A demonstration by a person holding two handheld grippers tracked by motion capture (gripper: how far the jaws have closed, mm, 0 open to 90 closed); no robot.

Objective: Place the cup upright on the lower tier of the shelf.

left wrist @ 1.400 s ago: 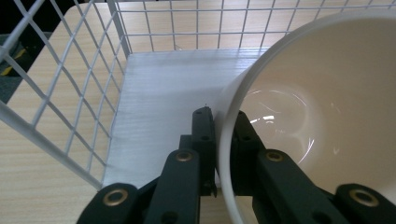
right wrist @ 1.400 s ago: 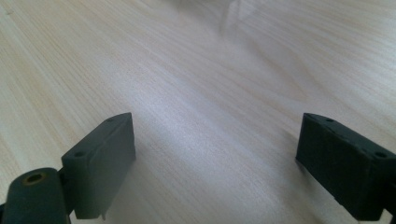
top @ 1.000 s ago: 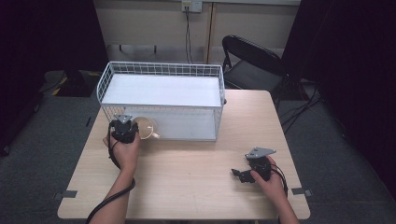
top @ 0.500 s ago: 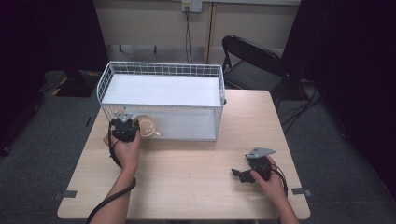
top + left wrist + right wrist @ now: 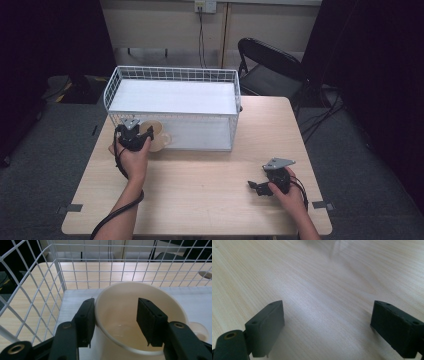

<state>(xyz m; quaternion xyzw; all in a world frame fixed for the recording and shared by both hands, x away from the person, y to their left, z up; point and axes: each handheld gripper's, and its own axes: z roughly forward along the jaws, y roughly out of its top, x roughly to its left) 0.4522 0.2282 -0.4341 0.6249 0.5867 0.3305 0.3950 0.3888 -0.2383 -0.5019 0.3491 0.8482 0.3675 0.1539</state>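
Note:
A cream mug (image 5: pixel 157 136) hangs in front of the white wire basket's (image 5: pixel 175 73) near left wall, level with its upper part. My left gripper (image 5: pixel 145 134) is shut on it. In the left gripper view one jaw presses the outside of the mug (image 5: pixel 120 322) on the left, the other stands inside the rim, and the handle points right. The basket (image 5: pixel 60 277) with its white floor lies just beyond. My right gripper (image 5: pixel 252 187) rests at the table's front right, open, pointing left. Bare wood lies between the right gripper's (image 5: pixel 327 327) jaws.
The basket stands across the far half of the wooden table (image 5: pixel 200 195). A black folding chair (image 5: pixel 270 65) sits behind the table's far right corner. Tape marks (image 5: pixel 74 207) sit at the table's front corners.
The left gripper and the mug have risen slightly and moved a little toward the basket's front wall. The right gripper has stayed put.

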